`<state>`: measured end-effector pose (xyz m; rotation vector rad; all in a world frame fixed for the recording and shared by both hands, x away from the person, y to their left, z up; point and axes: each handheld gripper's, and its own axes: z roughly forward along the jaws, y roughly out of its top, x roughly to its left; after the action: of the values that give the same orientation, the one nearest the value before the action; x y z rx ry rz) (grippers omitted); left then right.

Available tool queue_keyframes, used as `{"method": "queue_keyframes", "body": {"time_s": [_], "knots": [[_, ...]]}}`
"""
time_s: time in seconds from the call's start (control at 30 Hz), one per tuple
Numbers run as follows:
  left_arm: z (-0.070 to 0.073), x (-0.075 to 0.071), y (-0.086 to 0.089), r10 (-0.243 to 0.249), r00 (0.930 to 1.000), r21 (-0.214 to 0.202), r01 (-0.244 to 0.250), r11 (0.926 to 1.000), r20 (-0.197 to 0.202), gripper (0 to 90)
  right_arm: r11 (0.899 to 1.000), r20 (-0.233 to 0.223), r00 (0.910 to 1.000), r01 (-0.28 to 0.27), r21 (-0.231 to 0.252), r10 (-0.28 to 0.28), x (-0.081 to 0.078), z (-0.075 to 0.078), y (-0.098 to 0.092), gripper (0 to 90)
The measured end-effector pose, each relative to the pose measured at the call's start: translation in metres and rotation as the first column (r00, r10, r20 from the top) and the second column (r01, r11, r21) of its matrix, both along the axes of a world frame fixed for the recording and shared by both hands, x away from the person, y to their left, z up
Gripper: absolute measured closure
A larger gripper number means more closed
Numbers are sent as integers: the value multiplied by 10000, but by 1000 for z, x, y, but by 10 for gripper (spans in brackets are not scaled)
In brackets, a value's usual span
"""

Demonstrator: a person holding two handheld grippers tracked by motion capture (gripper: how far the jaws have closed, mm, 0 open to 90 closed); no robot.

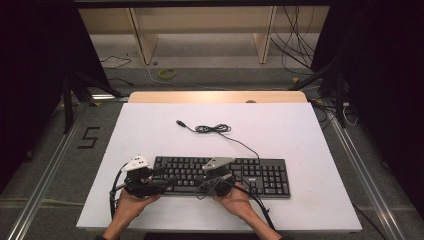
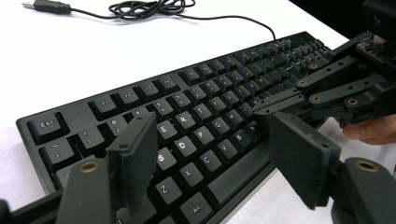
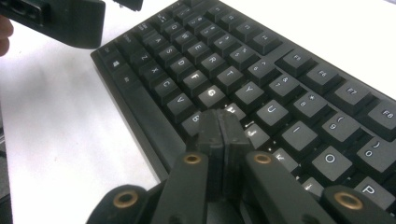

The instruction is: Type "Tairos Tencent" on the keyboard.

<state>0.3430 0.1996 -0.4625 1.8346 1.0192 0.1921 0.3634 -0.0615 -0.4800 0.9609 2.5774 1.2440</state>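
Near the desk's (image 1: 150, 120) front edge, the rigid, light keyboard (image 1: 260, 172) suits end grips; left gripper (image 2: 210, 154) spread, right gripper (image 3: 219, 128) pressed together on nothing.

I see a white table (image 1: 150, 135) carrying a black keyboard (image 1: 265, 175) near its front edge, with the keyboard's black cable (image 1: 212, 129) lying coiled on the bare top behind it, USB plug (image 1: 181, 123) at the cable's end.

One black keyboard (image 1: 222, 175); one USB cable (image 1: 215, 130), coiled, attached to it; two handheld grippers, left (image 1: 159, 181) and right (image 1: 214, 181); one white table (image 1: 300, 125).
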Motion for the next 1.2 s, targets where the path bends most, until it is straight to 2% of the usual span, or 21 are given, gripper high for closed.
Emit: {"method": "queue_keyframes", "body": {"time_s": [0.2, 0.5, 0.67, 0.97, 1.2], "knots": [[0, 0, 1, 28, 10000, 37, -28, 10000, 11, 328, 9998, -12, 10000, 49, -203, -49, 0, -4, 1, 900], [-1, 0, 2, 55, 10000, 46, -55, 10000, 14, 328, 9997, -2, 9998, 177, -170, -177, -2, -5, 2, 900], [-1, 2, 2, 78, 10000, 89, -78, 9999, 2, 329, 9995, -100, 9997, 208, 232, -206, -2, -2, -3, 863], [-1, 3, 0, 87, 10000, 82, -86, 9999, -1, 329, 9970, -75, 9992, 402, 656, -398, -6, 5, -19, 785], [1, 5, -2, 84, 10000, 66, -84, 9999, -2, 330, 9937, -16, 9985, 537, 979, -538, -8, 11, -33, 687]]}}
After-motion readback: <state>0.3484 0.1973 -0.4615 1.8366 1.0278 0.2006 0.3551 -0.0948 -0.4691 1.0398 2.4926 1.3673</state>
